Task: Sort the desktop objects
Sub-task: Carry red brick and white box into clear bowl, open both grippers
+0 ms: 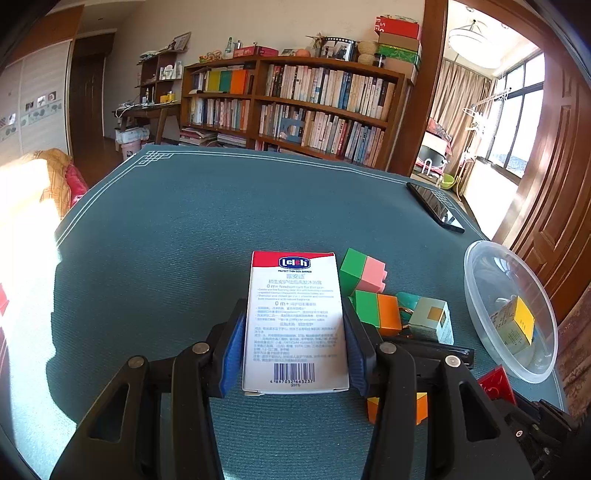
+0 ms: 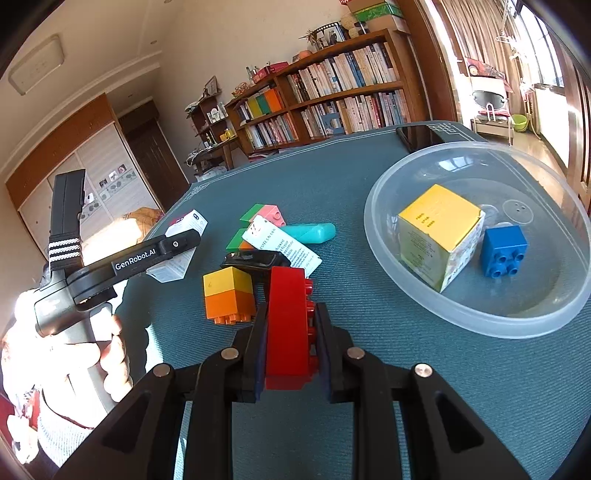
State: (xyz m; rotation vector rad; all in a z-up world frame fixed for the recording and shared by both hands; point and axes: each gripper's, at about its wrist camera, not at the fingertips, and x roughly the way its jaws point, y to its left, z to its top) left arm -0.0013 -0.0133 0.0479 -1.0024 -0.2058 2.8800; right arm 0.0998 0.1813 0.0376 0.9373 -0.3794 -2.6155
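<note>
White carton [image 1: 295,325] clamped in left hand-held gripper [image 1: 295,347]; red brick [image 2: 288,328] pinched in right hand-held gripper [image 2: 290,354].

Ahead of the claw, past the table [image 1: 184,221] with its teal cloth, a long wooden bookcase [image 1: 295,107] full of books lines a cream wall [image 1: 258,22]. To its right, sunlit windows [image 1: 524,110] with beige curtains [image 1: 461,92]; to its left, a dark wooden door [image 1: 86,99].
</note>
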